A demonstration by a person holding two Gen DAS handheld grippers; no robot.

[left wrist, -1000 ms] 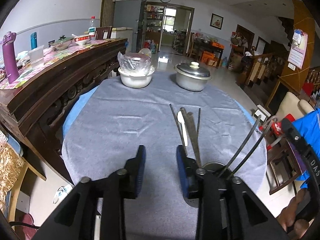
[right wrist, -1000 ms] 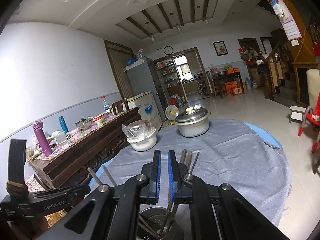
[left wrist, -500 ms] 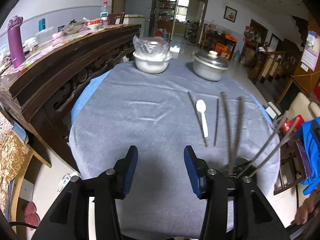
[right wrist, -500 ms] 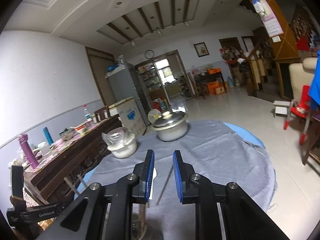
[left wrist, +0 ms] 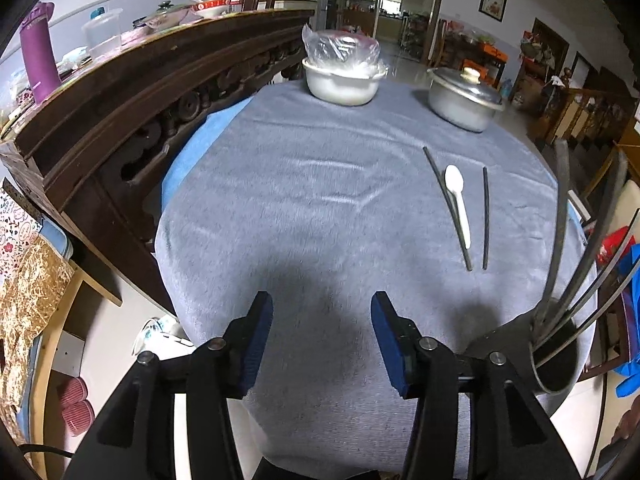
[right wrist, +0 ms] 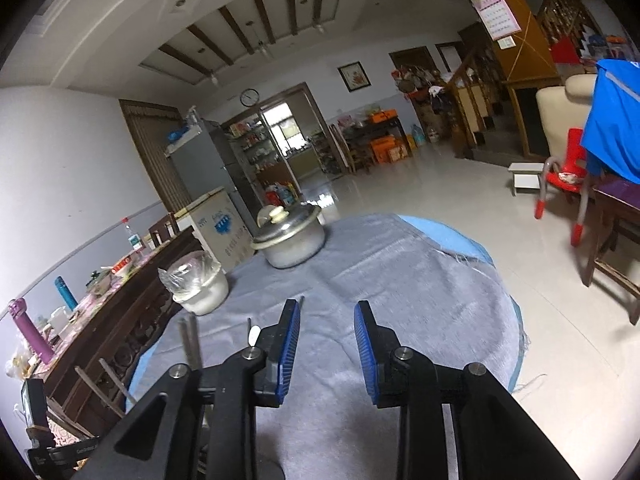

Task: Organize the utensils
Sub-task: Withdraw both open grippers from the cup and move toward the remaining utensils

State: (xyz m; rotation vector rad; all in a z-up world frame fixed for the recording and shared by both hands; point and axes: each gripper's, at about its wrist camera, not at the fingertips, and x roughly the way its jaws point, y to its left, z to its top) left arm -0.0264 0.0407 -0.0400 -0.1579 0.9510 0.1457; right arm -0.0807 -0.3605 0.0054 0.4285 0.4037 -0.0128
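Both my tools, left tool [left wrist: 322, 338] and right tool [right wrist: 327, 346], have just been opening and hold nothing; ahead-right of the left lie the white plastic spoon [left wrist: 458, 200] and dark chopsticks [left wrist: 485, 216], and reaching risks tipping the metal utensil cup [left wrist: 554, 354] beside it

Grey-clothed table [left wrist: 300, 200] — spoon [left wrist: 457, 194], chopsticks [left wrist: 485, 216], pots [left wrist: 464, 100]

Little is legible. In the right wrist view, a white chest freezer [right wrist: 218, 224] left of centre bears a blue logo and a line of characters too small to read. A pink wall calendar [right wrist: 496, 16] at upper right shows a grid of numerals, also unreadable, and the black arm of the other gripper [right wrist: 60, 450] at lower left carries pale lettering too blurred to make out.
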